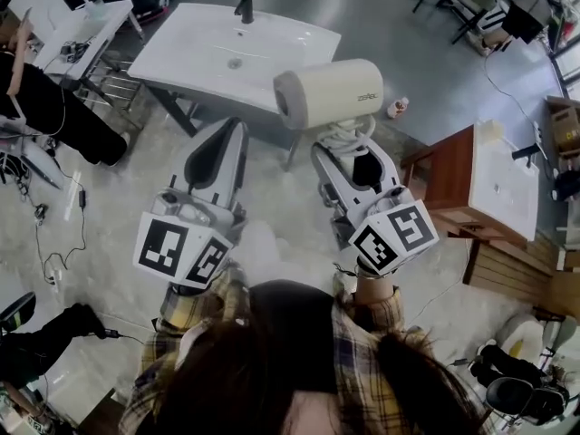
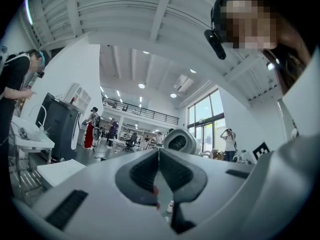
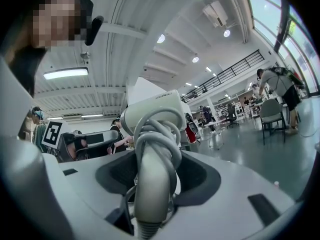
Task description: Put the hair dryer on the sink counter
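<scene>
Carrying is the step in hand: right gripper (image 1: 349, 148), fingers clamped on the hair dryer (image 1: 331, 93) mid-frame, must next lower it onto the sink table (image 1: 195, 53) at upper left, while left gripper (image 1: 227, 134) has fingers together, empty.

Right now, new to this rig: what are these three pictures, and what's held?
No robot: a person holds a two-jaw gripper in each hand. The head view looks down from a camera on the person's head; the two gripper views come from cameras riding on each gripper, looking along its jaws. The right gripper has its jaws shut on the handle of a cream hair dryer, cord wound round it. The left gripper is shut on nothing. Ahead stands a white sink counter with a black faucet, hair dryer not yet on it.
</scene>
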### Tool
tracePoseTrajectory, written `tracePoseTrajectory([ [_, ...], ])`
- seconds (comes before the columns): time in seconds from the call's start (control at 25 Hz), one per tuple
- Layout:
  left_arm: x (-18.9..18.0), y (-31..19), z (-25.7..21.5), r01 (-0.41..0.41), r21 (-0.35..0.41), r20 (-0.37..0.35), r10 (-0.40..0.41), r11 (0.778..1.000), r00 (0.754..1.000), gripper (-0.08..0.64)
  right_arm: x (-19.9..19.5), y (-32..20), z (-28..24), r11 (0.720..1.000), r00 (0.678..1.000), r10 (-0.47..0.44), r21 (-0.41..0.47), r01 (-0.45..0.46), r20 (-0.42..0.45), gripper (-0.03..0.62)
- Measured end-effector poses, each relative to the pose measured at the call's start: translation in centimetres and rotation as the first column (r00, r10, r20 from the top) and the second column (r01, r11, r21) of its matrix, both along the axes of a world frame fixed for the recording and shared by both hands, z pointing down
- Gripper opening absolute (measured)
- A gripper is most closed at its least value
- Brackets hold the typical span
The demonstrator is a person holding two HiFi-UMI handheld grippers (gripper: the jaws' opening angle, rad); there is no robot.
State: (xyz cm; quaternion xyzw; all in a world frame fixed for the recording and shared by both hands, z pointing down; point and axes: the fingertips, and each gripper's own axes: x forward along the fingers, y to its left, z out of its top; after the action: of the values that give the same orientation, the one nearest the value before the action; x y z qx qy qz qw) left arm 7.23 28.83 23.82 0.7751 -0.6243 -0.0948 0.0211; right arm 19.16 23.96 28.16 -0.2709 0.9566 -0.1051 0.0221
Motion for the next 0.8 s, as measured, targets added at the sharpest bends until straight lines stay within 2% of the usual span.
tracePoseTrajectory([
  [0.32,-2.3,-0.1,1.1,0.053,-0.016,-0.006,-0.053,0.998,0.999,0.020,-1.2,-1.0,0.7,0.999,1.000,-0.025,-0.022,0.025,0.005,0.241],
  [0.52,-4.6,-3.5,1.5,0.020,-0.029,-0.002,-0.020,0.999,1.000,0.020,-3.7,-3.8,0.9,0.999,1.000,-0.001,-0.033,0.002,0.001,0.241],
  [0.8,-9.8,-10.1,0.2,-0.060,-0.016,0.001,0.060,0.998,0.998,0.020,-9.1,-8.9,0.2,0.998,0.998,0.061,-0.028,-0.061,-0.003,0.241],
])
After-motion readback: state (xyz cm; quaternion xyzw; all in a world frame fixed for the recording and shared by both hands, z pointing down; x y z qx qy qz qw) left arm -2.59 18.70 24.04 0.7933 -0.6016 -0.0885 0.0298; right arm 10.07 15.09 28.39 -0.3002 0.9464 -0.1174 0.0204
